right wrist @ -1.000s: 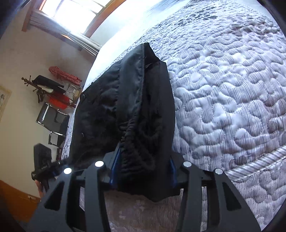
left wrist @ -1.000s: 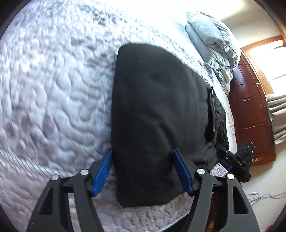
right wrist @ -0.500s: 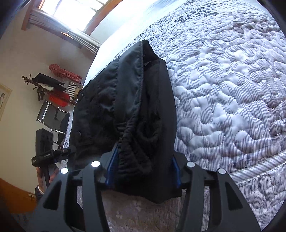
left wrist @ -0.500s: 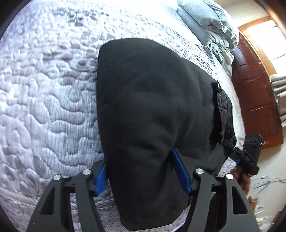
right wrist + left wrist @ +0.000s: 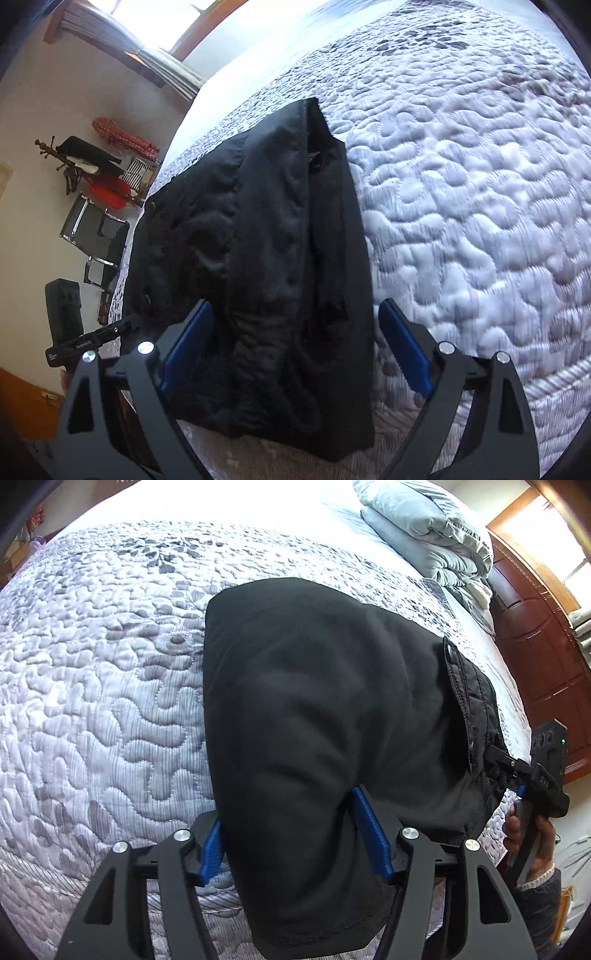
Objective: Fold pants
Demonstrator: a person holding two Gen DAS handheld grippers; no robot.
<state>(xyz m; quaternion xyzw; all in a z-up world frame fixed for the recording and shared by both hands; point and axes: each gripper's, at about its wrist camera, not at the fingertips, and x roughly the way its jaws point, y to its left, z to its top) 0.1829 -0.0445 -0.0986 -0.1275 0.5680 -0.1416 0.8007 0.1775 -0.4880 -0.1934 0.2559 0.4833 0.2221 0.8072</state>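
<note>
Risk of slippage is highest at the left gripper [image 5: 291, 843], lower centre of its frame: its blue pads sit against both sides of the pants [image 5: 325, 716], apparently pinching the near end. Pulling now would drag the folded bundle across the quilted bed [image 5: 103, 686] and undo it. The right gripper [image 5: 295, 354], jaws spread wide around the waistband end, holds nothing. Folded bedding [image 5: 424, 531] lies upper right, well apart, obstructing nothing.

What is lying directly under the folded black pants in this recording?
The black pants lie on a quilted grey bedspread, which shows along their sides and beyond their far edge. The patch beneath them is covered, so whether anything else lies there cannot be seen.
</note>
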